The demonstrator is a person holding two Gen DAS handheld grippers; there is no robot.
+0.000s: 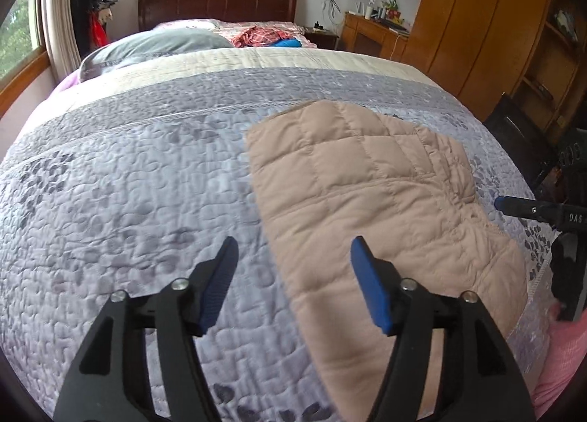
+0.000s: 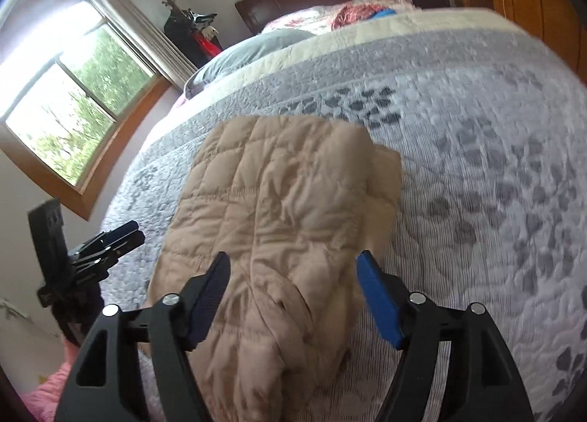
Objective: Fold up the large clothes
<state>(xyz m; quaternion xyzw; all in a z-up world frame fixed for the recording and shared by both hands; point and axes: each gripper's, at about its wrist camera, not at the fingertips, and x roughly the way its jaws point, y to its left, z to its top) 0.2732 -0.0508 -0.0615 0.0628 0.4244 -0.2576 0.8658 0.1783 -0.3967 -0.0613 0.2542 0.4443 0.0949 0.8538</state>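
A beige quilted jacket [image 1: 370, 194] lies folded flat on the grey patterned bedspread [image 1: 139, 180]. My left gripper [image 1: 291, 244] is open and empty, hovering above the jacket's left edge near the bed's front. In the right wrist view the jacket [image 2: 279, 209] lies straight ahead, its near end below my right gripper [image 2: 293, 259], which is open and empty above it. The right gripper also shows at the right edge of the left wrist view [image 1: 528, 209]. The left gripper shows at the left of the right wrist view [image 2: 110, 242].
A grey pillow [image 1: 157, 44] and a pile of red and blue clothes [image 1: 264, 37] lie at the head of the bed by the dark headboard [image 1: 216, 4]. A wooden wardrobe [image 1: 477, 18] and desk stand to the right, windows [image 2: 69, 106] to the left.
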